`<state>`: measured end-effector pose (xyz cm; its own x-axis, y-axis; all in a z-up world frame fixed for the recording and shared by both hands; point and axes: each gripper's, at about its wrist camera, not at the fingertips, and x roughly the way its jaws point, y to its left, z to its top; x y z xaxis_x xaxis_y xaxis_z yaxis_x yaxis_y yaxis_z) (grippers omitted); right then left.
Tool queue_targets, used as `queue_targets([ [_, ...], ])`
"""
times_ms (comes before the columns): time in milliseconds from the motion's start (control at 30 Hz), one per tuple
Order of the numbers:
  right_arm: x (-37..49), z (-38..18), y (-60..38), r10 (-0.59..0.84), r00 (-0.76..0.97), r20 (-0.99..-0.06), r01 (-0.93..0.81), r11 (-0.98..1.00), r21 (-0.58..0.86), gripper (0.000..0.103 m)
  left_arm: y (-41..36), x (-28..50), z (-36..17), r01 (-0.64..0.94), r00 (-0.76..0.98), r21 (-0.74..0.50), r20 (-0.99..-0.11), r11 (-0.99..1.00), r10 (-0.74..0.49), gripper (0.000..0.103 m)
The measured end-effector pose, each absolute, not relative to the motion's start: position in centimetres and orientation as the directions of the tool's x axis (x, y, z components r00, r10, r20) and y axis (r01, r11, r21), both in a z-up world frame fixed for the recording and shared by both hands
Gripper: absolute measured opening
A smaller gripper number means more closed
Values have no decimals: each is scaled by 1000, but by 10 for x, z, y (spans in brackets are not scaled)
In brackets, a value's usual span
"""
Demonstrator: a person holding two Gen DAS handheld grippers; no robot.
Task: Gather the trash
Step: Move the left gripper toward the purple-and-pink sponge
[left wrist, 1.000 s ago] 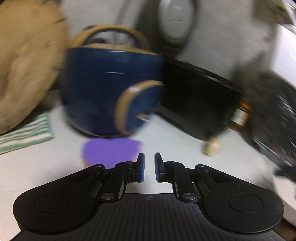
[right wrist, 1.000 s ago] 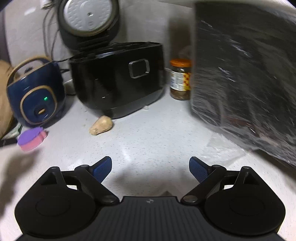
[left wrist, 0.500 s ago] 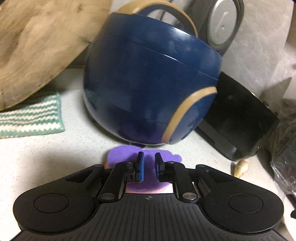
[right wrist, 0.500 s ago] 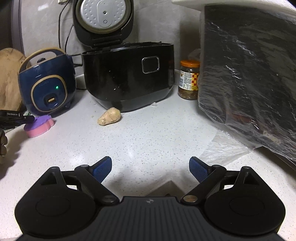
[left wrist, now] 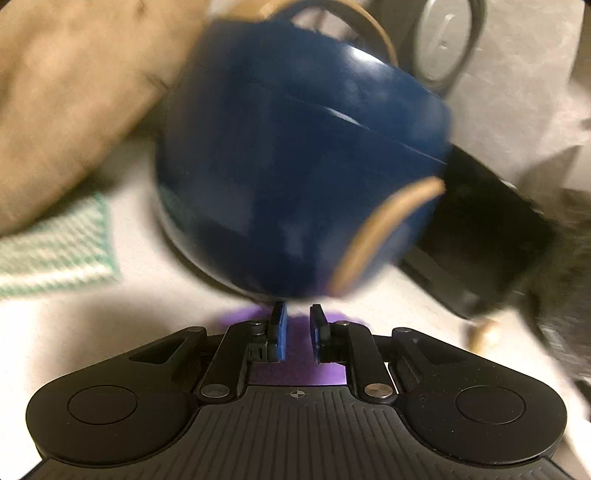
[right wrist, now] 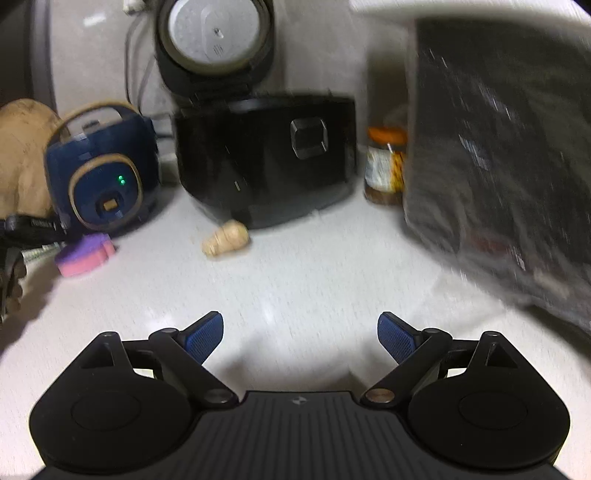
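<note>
The left gripper (left wrist: pixel 296 330) hangs low over the purple sponge (left wrist: pixel 295 350), which lies flat on the pale speckled counter (right wrist: pixel 314 266) just in front of the blue rice cooker (left wrist: pixel 295 177). Its jaws have just been opening a little and now stand a narrow gap apart, the purple top of the sponge showing beneath and between them; whether the pads touch it cannot be told from this blurred view. From the right wrist view the same sponge (right wrist: pixel 83 254) (purple on top, pink below) sits near the foot of the blue rice cooker (right wrist: pixel 99 173), with the left gripper's dark body (right wrist: pixel 26 232) at the frame's left edge beside it. The right gripper (right wrist: pixel 301 336) hovers above bare counter with its jaws spread wide and nothing between them. Ahead of it a knobbly tan root (right wrist: pixel 225 242) lies on the counter, close against the front of the black cooker (right wrist: pixel 266 158), whose lid (right wrist: pixel 214 33) stands open. A jar with an orange cap (right wrist: pixel 384 166) stands between that cooker and a black plastic bag (right wrist: pixel 498 166) on the right. A green-striped cloth (left wrist: pixel 59 247) lies left of the blue cooker.
</note>
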<state>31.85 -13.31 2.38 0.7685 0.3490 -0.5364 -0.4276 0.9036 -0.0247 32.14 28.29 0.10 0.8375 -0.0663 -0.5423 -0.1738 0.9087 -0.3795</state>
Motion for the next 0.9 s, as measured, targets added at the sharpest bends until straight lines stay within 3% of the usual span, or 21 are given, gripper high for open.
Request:
queue_targets([
  [167, 325, 16, -81, 387, 791, -473, -508, 847, -156, 91, 258, 309, 4, -15, 787, -363, -579, 932, -213, 16],
  [267, 340, 8, -58, 400, 782, -477, -524, 837, -156, 91, 245, 301, -3, 55, 716, -401, -623, 914, -316, 16],
  [367, 356, -1, -51, 409, 751, -518, -521, 849, -85, 91, 249, 282, 4, 12, 801, -361, -555, 932, -225, 16],
  [467, 357, -7, -49, 398, 747, -533, -514, 854, -83, 91, 278, 269, 13, -142, 887, -407, -457, 902, -66, 16],
  [567, 354, -7, -57, 389, 742, -546, -500, 864, -65, 91, 311, 273, -1, -296, 875, -528, -484, 796, 5, 16],
  [600, 352, -6, -63, 390, 740, -548, -496, 867, -53, 91, 320, 277, -11, -317, 867, -576, -497, 753, -16, 15],
  [667, 348, -3, -73, 389, 743, -544, -487, 872, -42, 91, 328, 277, -21, -294, 895, -643, -444, 707, -32, 14],
  [767, 339, 2, -89, 379, 755, -536, -474, 879, -46, 91, 321, 286, -23, -253, 890, -650, -447, 717, -92, 14],
  [867, 331, 7, -105, 394, 750, -531, -480, 877, -29, 91, 287, 294, -10, -55, 820, -623, -474, 780, -321, 15],
  [900, 329, 8, -109, 399, 751, -526, -483, 875, -25, 91, 276, 292, -4, -13, 816, -592, -472, 806, -333, 15],
])
